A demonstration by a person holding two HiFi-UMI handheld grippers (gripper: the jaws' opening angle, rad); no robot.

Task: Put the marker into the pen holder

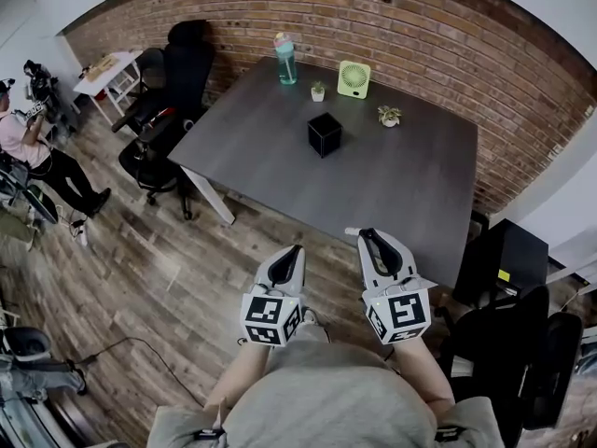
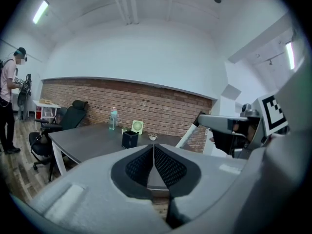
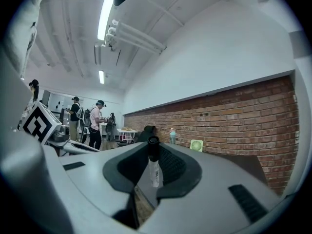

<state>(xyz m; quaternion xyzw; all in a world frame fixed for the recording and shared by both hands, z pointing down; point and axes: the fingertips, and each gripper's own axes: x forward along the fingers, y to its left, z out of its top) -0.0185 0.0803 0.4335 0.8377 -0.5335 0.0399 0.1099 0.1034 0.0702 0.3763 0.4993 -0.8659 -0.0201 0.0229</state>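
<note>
The black square pen holder [image 1: 325, 134] stands on the dark grey table [image 1: 410, 185], toward its far middle; it also shows small in the left gripper view [image 2: 129, 139]. Both grippers hover over the wooden floor, short of the table's near edge. My right gripper [image 1: 366, 234] is shut on a marker [image 3: 153, 165], white-bodied with a black cap, held upright between the jaws [image 3: 153, 147]. My left gripper [image 1: 297, 247] is shut with its pads pressed together and nothing between them [image 2: 153, 147].
On the table's far side stand a teal water bottle [image 1: 285, 59], a green fan [image 1: 354, 78] and two small potted plants [image 1: 318, 91]. Black office chairs [image 1: 163, 110] sit at the table's left; a black cabinet [image 1: 504, 259] at the right. A person [image 1: 28, 138] stands far left.
</note>
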